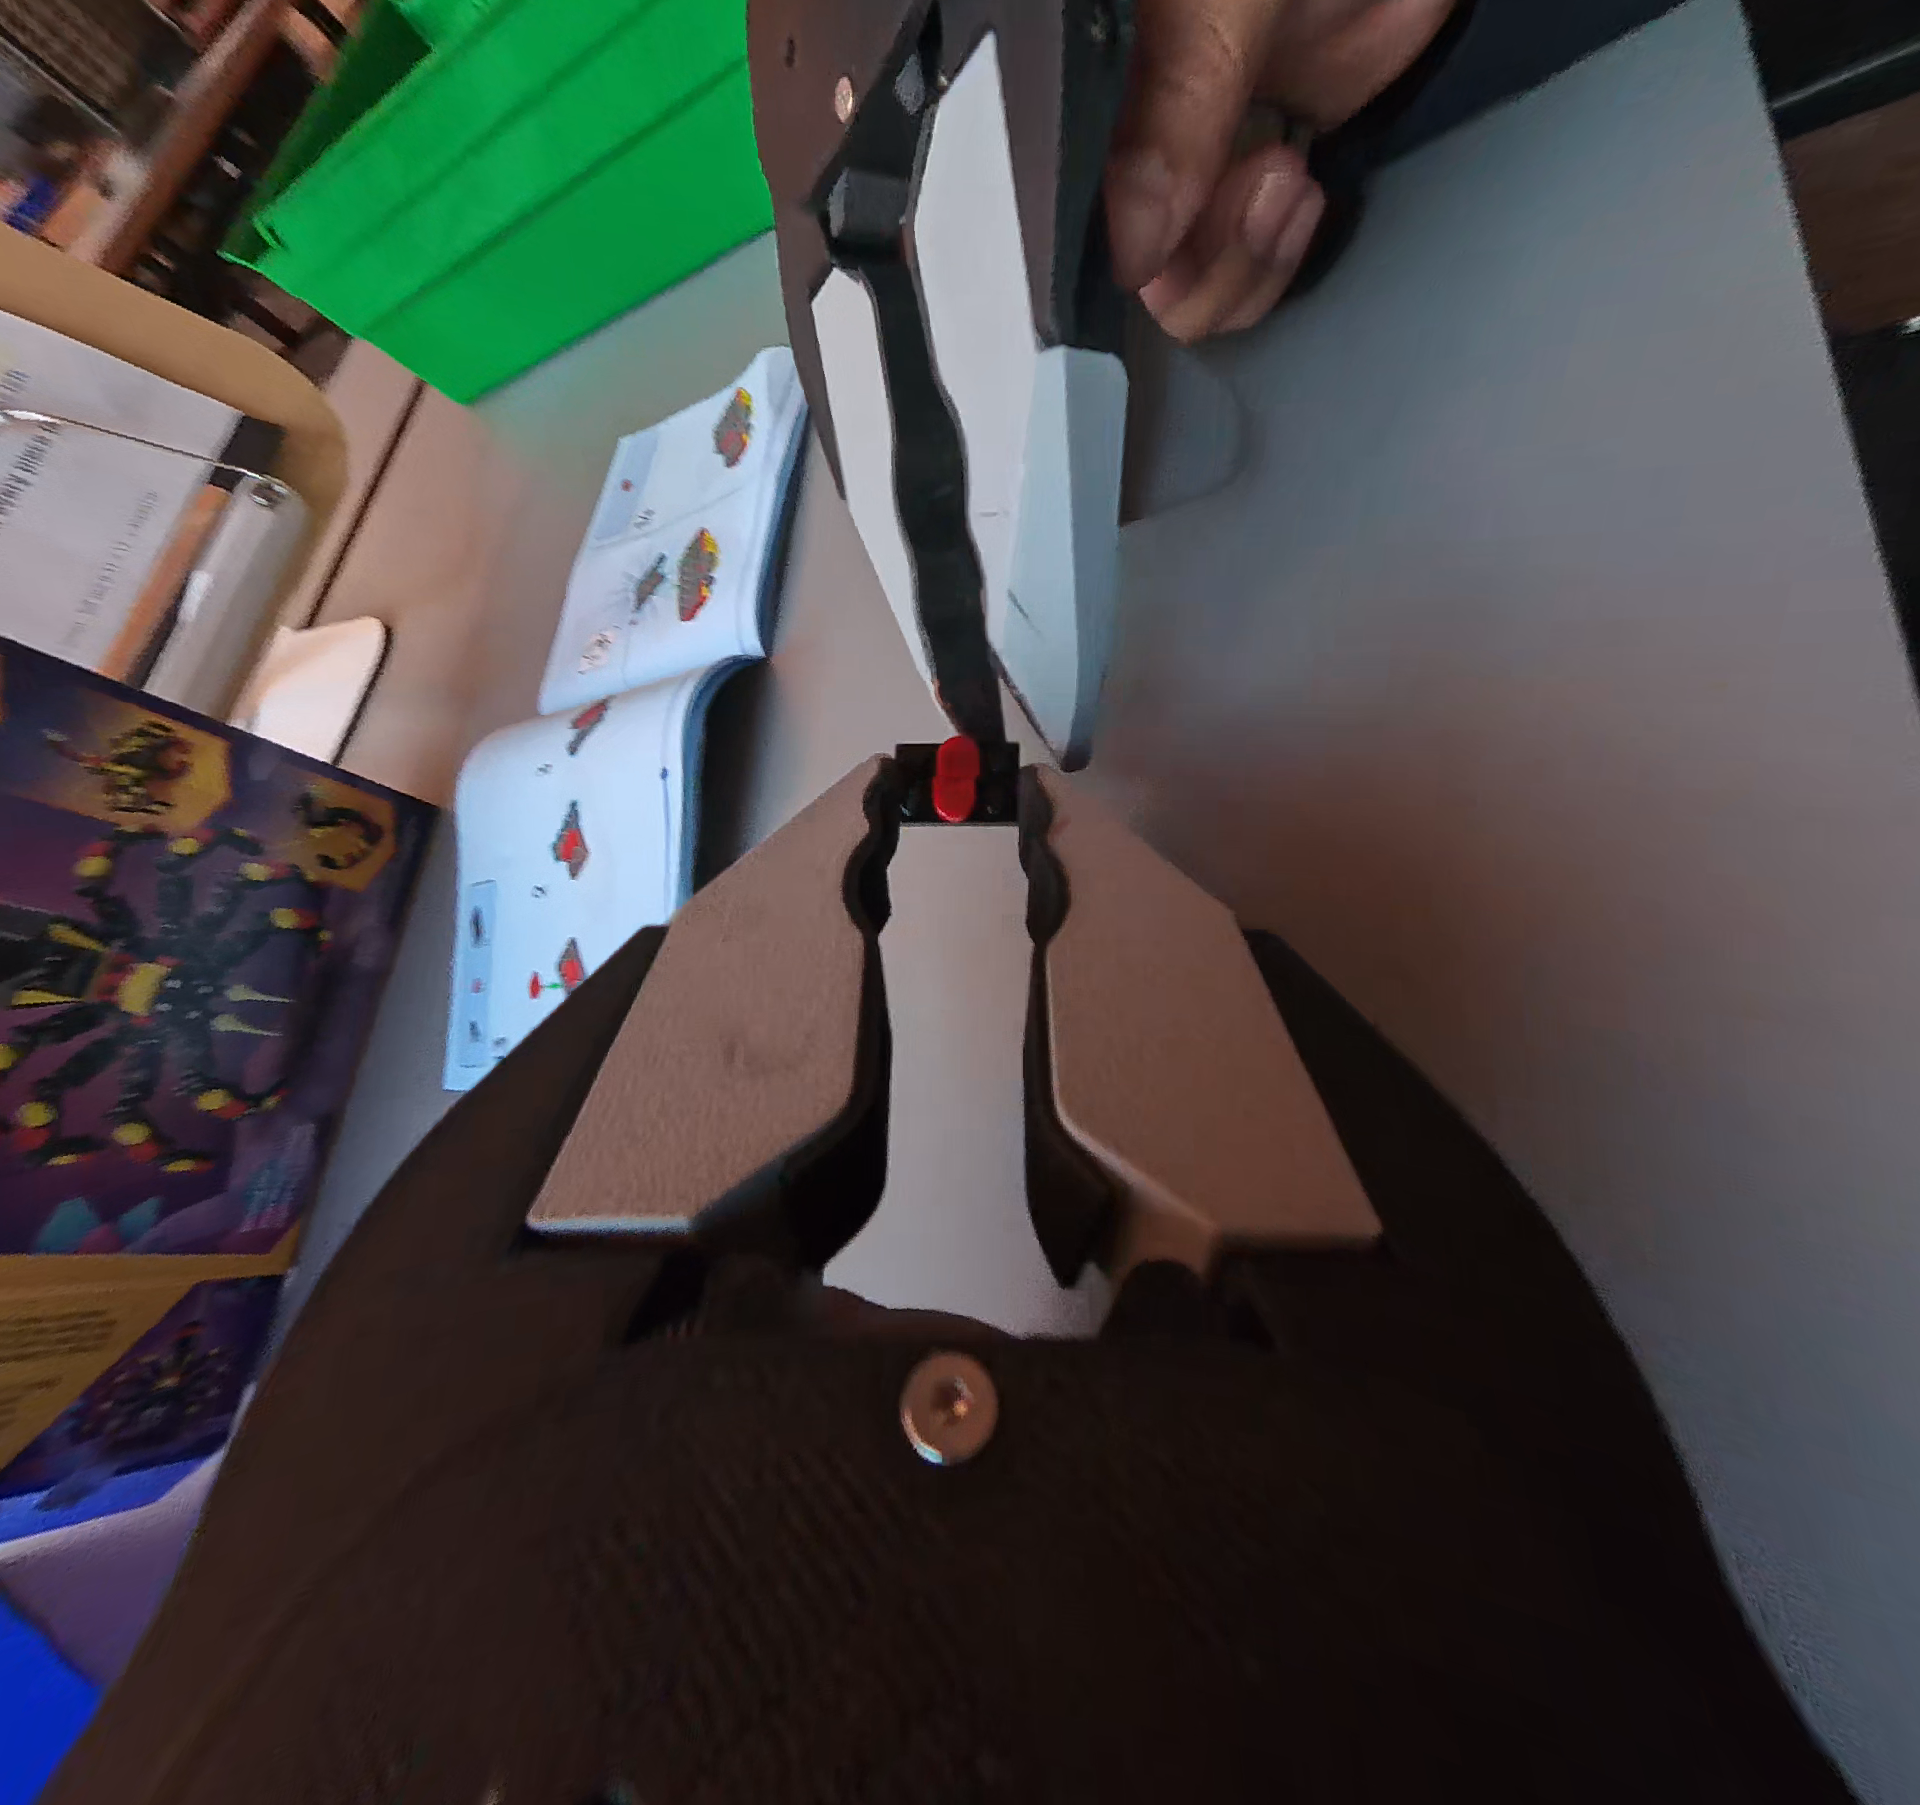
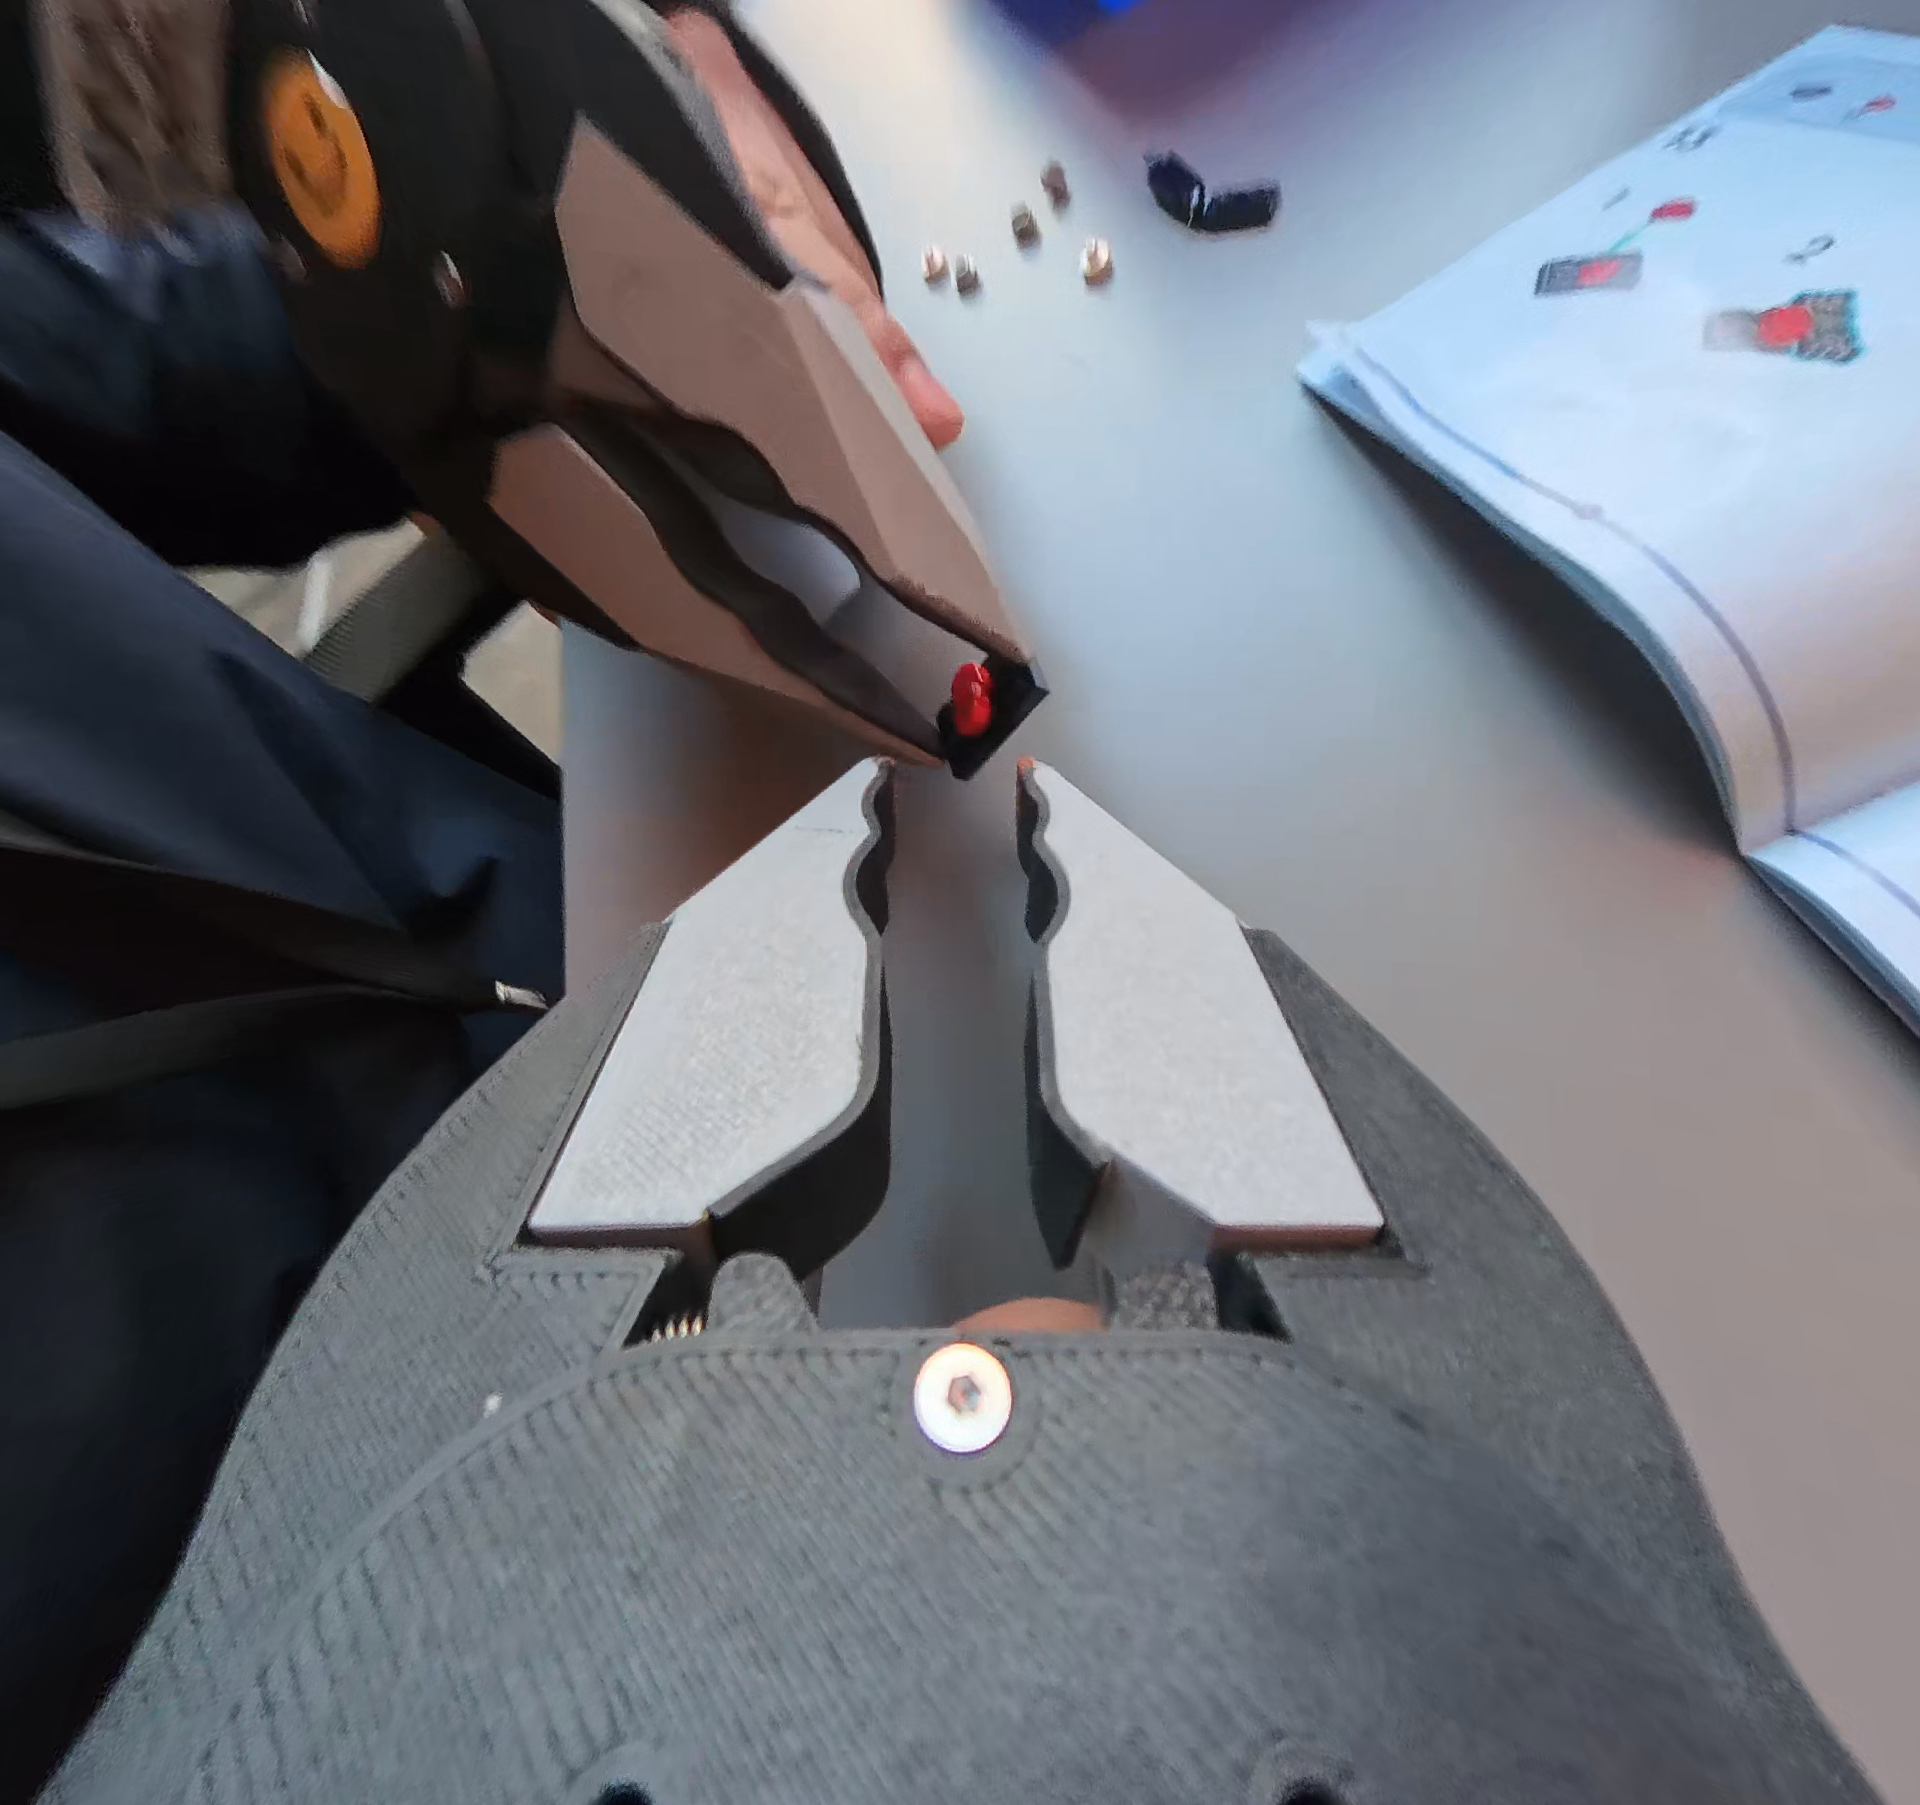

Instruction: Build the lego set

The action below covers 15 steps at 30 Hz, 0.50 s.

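My left gripper (image 1: 958, 787) is shut on a small black lego plate (image 1: 997, 794) with a red round piece (image 1: 952, 779) on top, held above the grey table (image 1: 1455, 820). My right gripper (image 2: 953, 768) is open and empty, its tips just in front of the plate. In the left wrist view the right gripper (image 1: 971, 716) comes down from above, its tip close to the red piece. In the right wrist view the left gripper (image 2: 987, 716) reaches in from the upper left holding the black plate (image 2: 1013, 716) and red piece (image 2: 971, 699).
An open instruction booklet (image 1: 665, 612) (image 2: 1662, 425) lies on the table. A purple set box (image 1: 156, 976) and green bins (image 1: 540, 145) stand to the left. Several small loose pieces (image 2: 1023, 223) and a dark piece (image 2: 1210, 192) lie farther off. A hand (image 1: 1226, 145) holds the right gripper. Only a small space, under 4 cm, lies between the two pairs of fingers.
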Tool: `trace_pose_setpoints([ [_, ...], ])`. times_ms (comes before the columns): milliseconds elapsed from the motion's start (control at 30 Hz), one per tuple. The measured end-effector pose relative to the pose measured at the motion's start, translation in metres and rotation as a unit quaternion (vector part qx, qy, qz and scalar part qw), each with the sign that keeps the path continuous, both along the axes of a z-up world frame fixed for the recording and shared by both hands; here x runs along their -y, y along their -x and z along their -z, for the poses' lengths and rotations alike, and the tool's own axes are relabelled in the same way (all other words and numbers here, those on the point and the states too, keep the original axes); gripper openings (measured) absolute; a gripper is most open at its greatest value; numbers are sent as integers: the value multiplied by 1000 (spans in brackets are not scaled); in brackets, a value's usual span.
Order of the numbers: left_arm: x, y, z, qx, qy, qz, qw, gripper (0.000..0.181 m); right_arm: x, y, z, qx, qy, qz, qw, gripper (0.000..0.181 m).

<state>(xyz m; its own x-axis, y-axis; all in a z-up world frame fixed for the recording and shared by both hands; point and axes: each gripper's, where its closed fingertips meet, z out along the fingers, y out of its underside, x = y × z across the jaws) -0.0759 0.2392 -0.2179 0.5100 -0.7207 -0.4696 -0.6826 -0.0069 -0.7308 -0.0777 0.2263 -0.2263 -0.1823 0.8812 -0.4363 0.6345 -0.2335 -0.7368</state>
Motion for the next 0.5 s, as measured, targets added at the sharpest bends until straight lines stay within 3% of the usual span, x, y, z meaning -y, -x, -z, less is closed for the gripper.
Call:
trace_pose_setpoints([
  [367,-5,-1,-17,-14,-76,-14,997,20,-13,6,-19,-51,72,35,995,19],
  [500,-5,-1,-21,-20,-93,-15,995,20,-12,7,-23,-65,73,33,995,10],
])
